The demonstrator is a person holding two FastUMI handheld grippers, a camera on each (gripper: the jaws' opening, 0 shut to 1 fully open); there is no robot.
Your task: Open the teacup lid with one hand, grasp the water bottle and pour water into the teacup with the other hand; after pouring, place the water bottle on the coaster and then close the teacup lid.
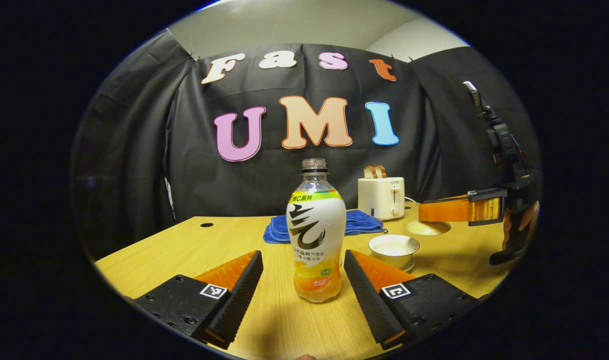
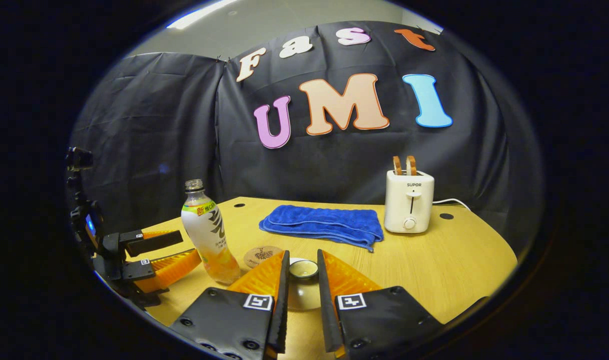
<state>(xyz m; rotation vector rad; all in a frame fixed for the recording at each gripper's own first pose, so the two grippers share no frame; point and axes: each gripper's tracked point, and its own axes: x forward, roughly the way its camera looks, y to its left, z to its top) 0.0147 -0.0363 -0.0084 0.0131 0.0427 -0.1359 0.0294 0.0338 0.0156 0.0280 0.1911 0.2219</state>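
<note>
A capless water bottle [image 1: 315, 235] with a white and orange label stands on the wooden table [image 1: 184, 245]. My left gripper [image 1: 304, 260] is open, with one finger on each side of the bottle's lower half and a gap on both sides. Right of the bottle sits the uncovered white teacup [image 1: 394, 247] on its saucer. My right gripper [image 2: 303, 257] is shut on the knob of the teacup lid [image 2: 302, 295], held above the table. From the left gripper view the right gripper [image 1: 424, 211] holds the lid [image 1: 428, 228] behind the cup. A round brown coaster [image 2: 261, 256] lies beside the bottle [image 2: 208, 235].
A folded blue towel [image 2: 324, 224] lies at the back middle of the table. A white toaster [image 2: 409, 201] with two slices in it stands behind on the right, its cable trailing off. The left gripper [image 2: 184, 255] reaches in from the table's left edge.
</note>
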